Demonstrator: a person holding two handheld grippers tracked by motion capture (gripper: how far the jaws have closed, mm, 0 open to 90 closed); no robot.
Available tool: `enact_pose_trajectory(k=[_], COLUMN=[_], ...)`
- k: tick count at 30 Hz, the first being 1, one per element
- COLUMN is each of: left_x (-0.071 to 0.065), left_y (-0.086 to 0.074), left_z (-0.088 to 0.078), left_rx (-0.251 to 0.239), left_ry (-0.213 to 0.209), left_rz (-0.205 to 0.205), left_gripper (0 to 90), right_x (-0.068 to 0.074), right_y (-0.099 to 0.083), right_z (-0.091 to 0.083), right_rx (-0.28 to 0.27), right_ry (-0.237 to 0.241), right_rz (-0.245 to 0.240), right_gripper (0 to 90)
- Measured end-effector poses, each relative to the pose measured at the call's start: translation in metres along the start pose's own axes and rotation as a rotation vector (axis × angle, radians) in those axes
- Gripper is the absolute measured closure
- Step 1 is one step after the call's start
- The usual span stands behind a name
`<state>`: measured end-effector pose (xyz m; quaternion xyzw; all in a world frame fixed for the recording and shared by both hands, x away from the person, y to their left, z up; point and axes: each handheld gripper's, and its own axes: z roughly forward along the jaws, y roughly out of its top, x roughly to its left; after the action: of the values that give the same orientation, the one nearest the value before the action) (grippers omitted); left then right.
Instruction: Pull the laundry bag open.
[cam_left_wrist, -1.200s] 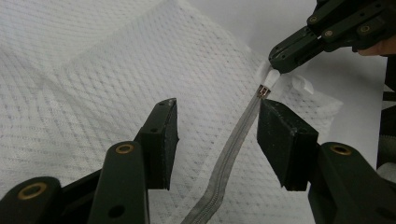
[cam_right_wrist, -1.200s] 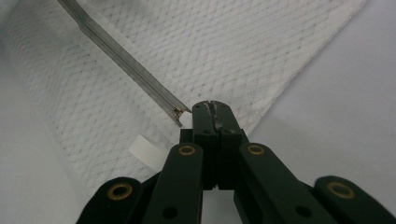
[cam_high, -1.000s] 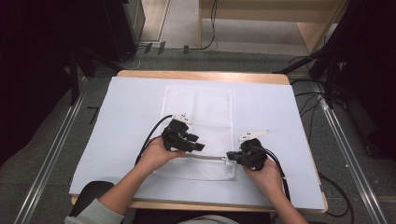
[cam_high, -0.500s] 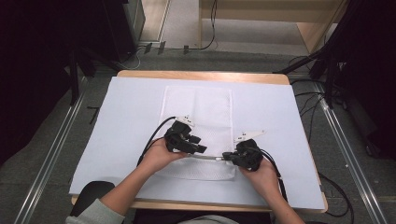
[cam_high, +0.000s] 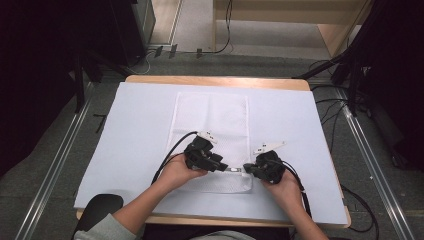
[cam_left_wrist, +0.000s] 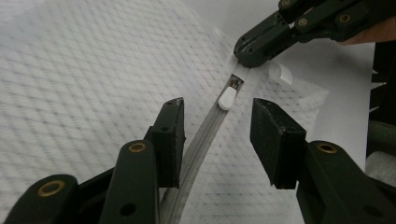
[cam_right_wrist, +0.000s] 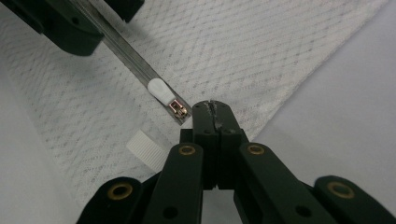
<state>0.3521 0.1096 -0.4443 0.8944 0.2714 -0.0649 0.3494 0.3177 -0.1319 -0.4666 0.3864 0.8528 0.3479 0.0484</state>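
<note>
A white mesh bag (cam_high: 212, 140) lies flat on the pale sheet (cam_high: 125, 130) covering the table, its grey zipper (cam_left_wrist: 196, 154) running along the edge nearest the person. The fabric shows a fine diamond weave. From above, the left gripper (cam_high: 220, 165) and right gripper (cam_high: 248, 169) face each other over that zipper. The left gripper view adds the white zipper pull (cam_left_wrist: 227, 98), lying just beyond its wide-spread jaws, which straddle the zipper. In the right gripper view, the right gripper (cam_right_wrist: 215, 108) is pressed closed just beside the pull (cam_right_wrist: 161, 90), seemingly pinching the zipper's end, near a small ribbed white tab (cam_right_wrist: 144, 149).
</note>
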Motion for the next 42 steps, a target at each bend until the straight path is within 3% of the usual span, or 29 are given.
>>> enact_pose_trajectory(k=[4, 9, 14, 22, 31, 38, 39, 42], left_x=[-0.003, -0.004, -0.004, -0.007, -0.008, -0.005, -0.004, -0.002], left_y=[0.001, 0.004, 0.005, 0.008, 0.01, 0.012, 0.012, 0.011], left_z=[0.005, 0.015, 0.025, 0.034, 0.04, 0.04, 0.04, 0.041], left_rx=[-0.002, 0.013, 0.045, 0.008, 0.024, 0.013, 0.003, 0.015], left_ry=[-0.005, -0.038, -0.028, -0.051, -0.055, -0.07, -0.08, -0.089], left_rz=[-0.005, -0.061, -0.09, -0.146, -0.164, -0.202, -0.224, -0.228], left_gripper=[61.4, 75.0, 75.4, 75.0, 83.4, 86.1, 86.1, 85.8], right_x=[-0.001, -0.001, 0.002, 0.003, 0.004, 0.005, 0.006, 0.008], right_y=[-0.002, -0.004, -0.004, -0.004, -0.005, -0.004, -0.004, -0.004], right_z=[0.0, 0.0, 0.0, 0.0, 0.0, 0.0, 0.0, 0.0], right_rx=[-0.011, -0.023, -0.026, -0.026, -0.028, -0.022, -0.021, -0.011], right_ry=[0.01, 0.01, -0.007, -0.018, -0.026, -0.021, -0.019, -0.016], right_rz=[-0.007, -0.017, -0.041, -0.05, -0.057, -0.052, -0.053, -0.059], right_gripper=[90.0, 90.0, 90.0, 90.0, 90.0, 90.0, 90.0, 90.0])
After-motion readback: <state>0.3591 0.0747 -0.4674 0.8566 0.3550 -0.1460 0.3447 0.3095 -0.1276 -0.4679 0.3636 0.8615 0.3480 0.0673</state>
